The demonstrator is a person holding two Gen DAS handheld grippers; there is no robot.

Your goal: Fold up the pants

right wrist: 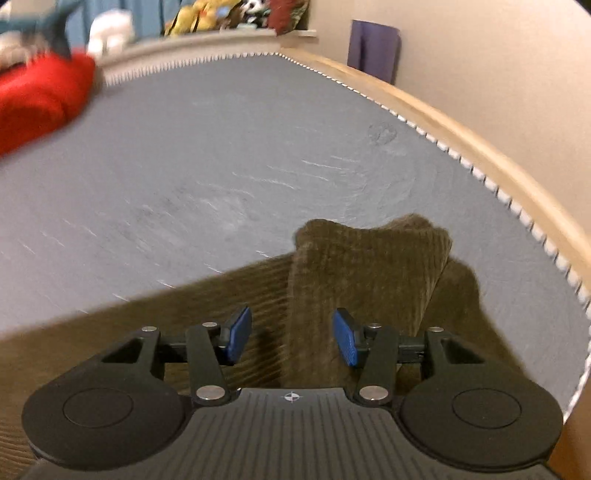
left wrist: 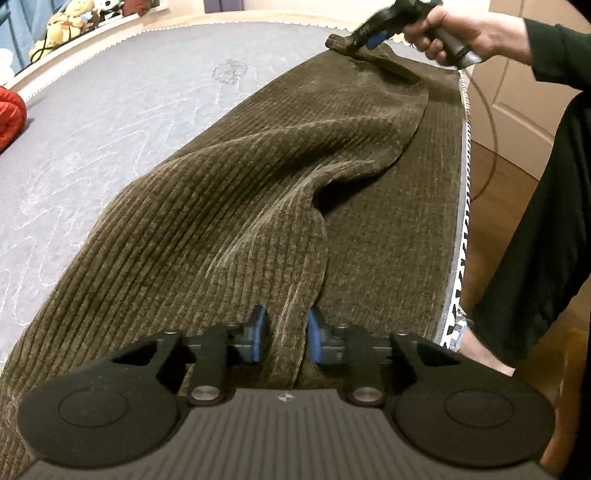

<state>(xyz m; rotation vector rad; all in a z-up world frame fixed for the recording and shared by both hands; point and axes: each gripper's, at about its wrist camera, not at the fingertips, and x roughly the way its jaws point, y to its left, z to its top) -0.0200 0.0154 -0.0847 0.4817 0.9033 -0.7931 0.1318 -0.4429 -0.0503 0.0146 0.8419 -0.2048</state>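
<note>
Brown corduroy pants (left wrist: 258,192) lie lengthwise on the grey mattress (left wrist: 110,122), one leg folded over the other. My left gripper (left wrist: 286,338) is open, its blue pads on either side of a raised ridge of the fabric at the near end. My right gripper (left wrist: 364,40) is at the far end of the pants, held by a hand. In the right wrist view the right gripper (right wrist: 291,341) is open, with a bunched fold of the pants (right wrist: 369,258) lying loose just ahead between the pads (right wrist: 345,341).
A red garment (right wrist: 40,99) lies at the mattress's far side. Stuffed toys (left wrist: 74,22) sit on a ledge beyond. A wooden bed frame (right wrist: 480,136) borders the mattress. The person's dark-clothed body (left wrist: 546,221) stands at the right edge, with a cable hanging there.
</note>
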